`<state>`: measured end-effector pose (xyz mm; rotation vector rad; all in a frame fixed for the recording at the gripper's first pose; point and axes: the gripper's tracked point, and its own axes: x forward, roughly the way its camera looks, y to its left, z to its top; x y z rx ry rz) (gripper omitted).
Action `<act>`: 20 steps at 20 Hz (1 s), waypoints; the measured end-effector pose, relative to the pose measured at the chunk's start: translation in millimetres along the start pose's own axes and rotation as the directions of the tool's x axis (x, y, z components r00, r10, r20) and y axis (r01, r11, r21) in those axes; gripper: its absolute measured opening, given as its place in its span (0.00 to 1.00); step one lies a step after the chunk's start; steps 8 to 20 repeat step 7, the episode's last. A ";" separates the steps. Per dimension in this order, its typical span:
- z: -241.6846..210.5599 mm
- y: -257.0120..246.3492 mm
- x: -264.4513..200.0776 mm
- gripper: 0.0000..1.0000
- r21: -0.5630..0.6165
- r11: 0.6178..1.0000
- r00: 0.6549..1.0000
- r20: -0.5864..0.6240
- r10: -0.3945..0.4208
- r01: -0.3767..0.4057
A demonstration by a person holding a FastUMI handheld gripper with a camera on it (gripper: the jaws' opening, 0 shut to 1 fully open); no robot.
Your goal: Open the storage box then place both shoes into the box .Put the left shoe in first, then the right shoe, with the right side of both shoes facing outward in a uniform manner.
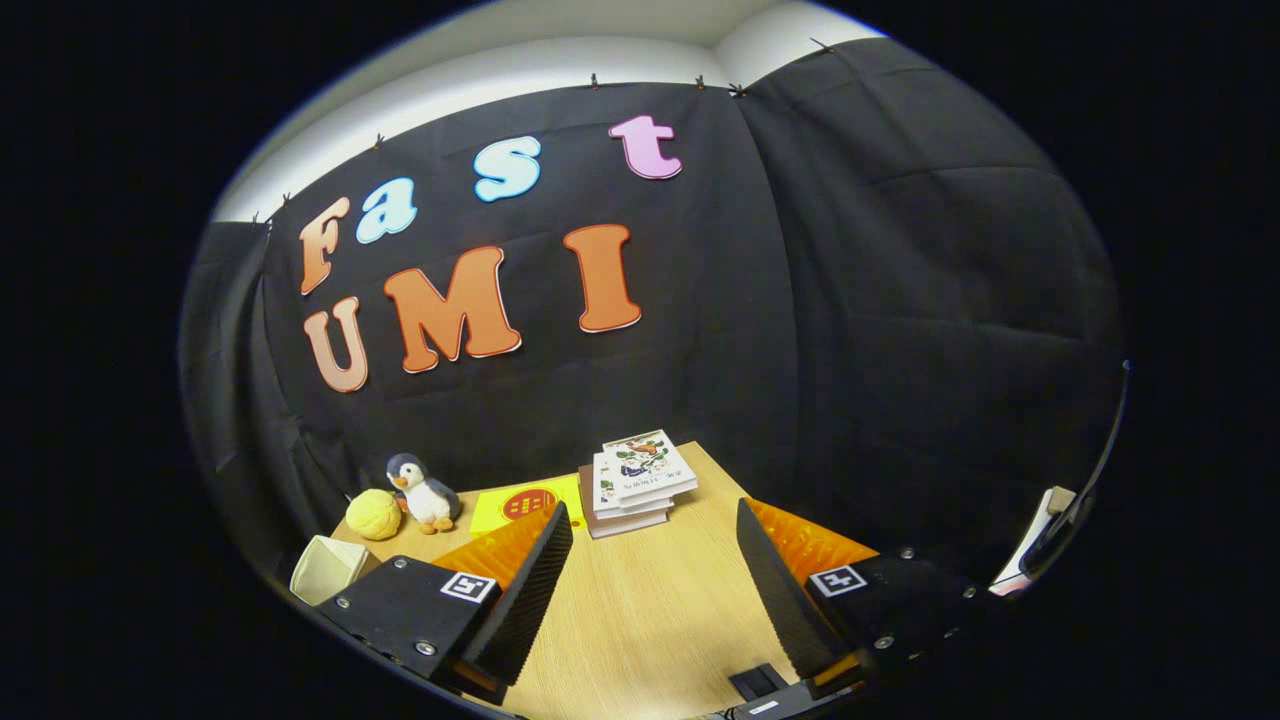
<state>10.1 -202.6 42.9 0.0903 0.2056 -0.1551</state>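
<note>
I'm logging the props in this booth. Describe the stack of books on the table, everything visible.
The stack of books lies flat at the far end of the wooden table, beyond the gripper, whose fingers stand open and hold nothing. It looks like three or four paperbacks, slightly fanned so their corners do not line up. The top cover is white with a colourful illustration; the pale page edges face the camera. The bottom book rests on the table, beside a yellow sheet whose contact with it is unclear.

The small white open box (325, 568) sits half behind the gripper's left finger (520, 590), so its inside can't be seen. The flat yellow sheet with a red circle (520, 503) is partly covered too, print way too tiny. The covers on the stack of white books (638, 482) are unreadable.
</note>
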 end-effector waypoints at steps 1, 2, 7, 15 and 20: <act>-0.9 -3.2 -0.2 0.98 0.003 1.000 1.000 -0.004 -0.002 0.002; -0.8 -8.1 -1.1 0.98 0.000 1.000 1.000 -0.007 -0.007 0.007; 3.2 -25.5 -2.6 0.98 0.018 0.999 0.999 -0.004 -0.038 0.038; 3.2 -25.5 -2.6 0.98 0.018 0.999 0.999 -0.004 -0.038 0.038; 3.2 -25.5 -2.6 0.98 0.018 0.999 0.999 -0.004 -0.038 0.038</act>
